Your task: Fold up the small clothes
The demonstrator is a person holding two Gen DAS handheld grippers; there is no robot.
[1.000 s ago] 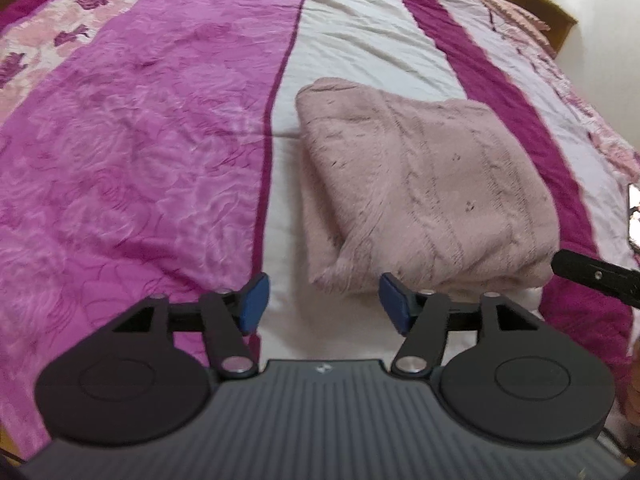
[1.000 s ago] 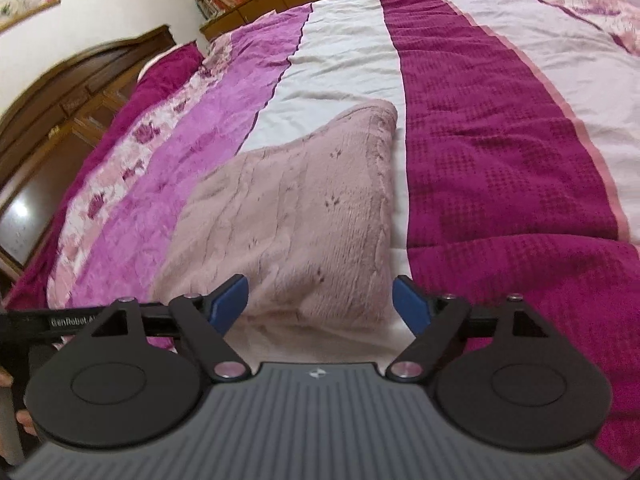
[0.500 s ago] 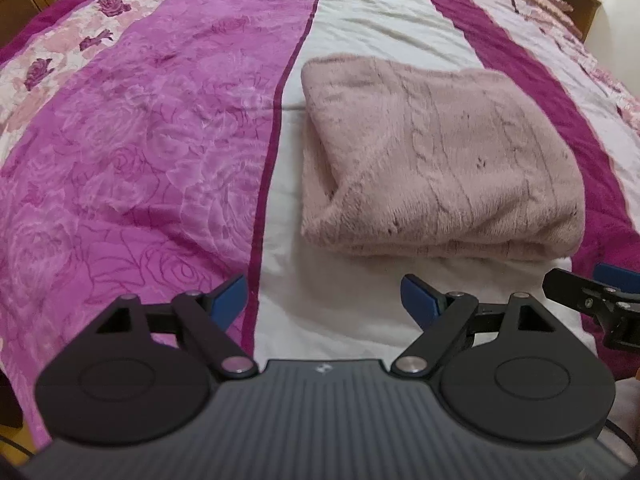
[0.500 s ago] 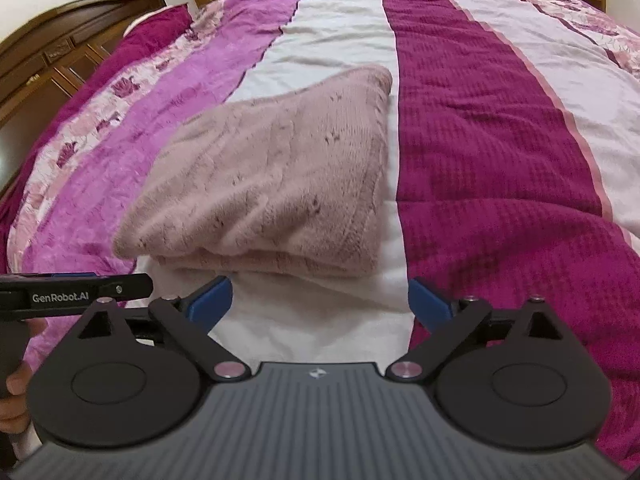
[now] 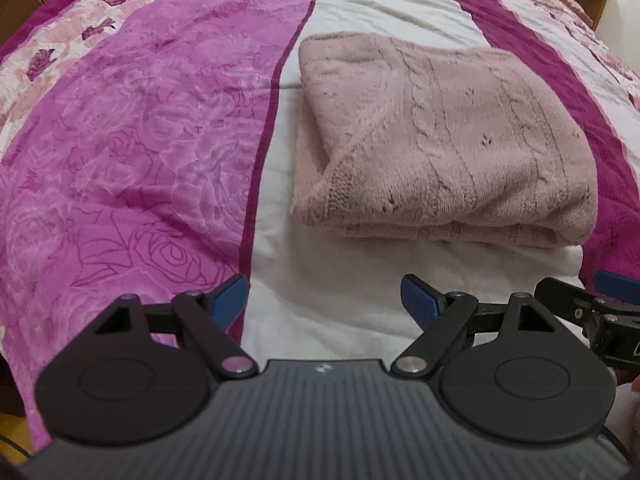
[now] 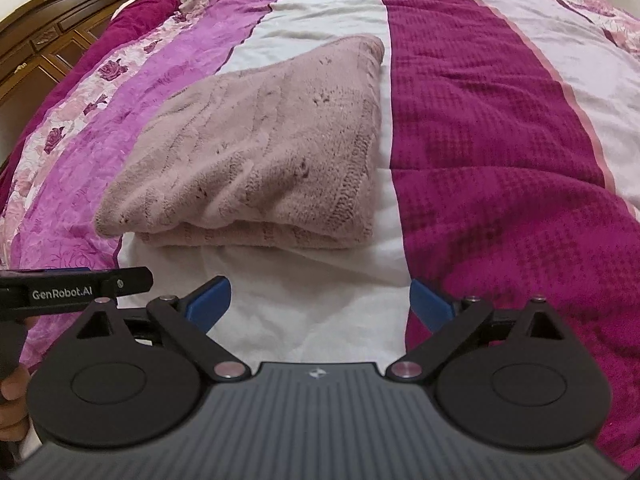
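A folded pale pink cable-knit sweater (image 5: 448,140) lies on the white middle stripe of a bed (image 5: 132,128) covered in pink, magenta and white stripes. The left tool (image 5: 325,295) and the right tool (image 6: 320,300) both hover over the bedspread just short of the sweater's near folded edge. Both have their blue-tipped fingers spread wide, holding nothing.

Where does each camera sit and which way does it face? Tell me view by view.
Left wrist: on the open left gripper, facing along the bed at the folded pink knitted sweater; the right gripper's tip shows at the right edge.
Right wrist: on the open right gripper, facing the same sweater; the left gripper's side and a hand show at left.
Shared: sweater, striped magenta-and-white bedspread.
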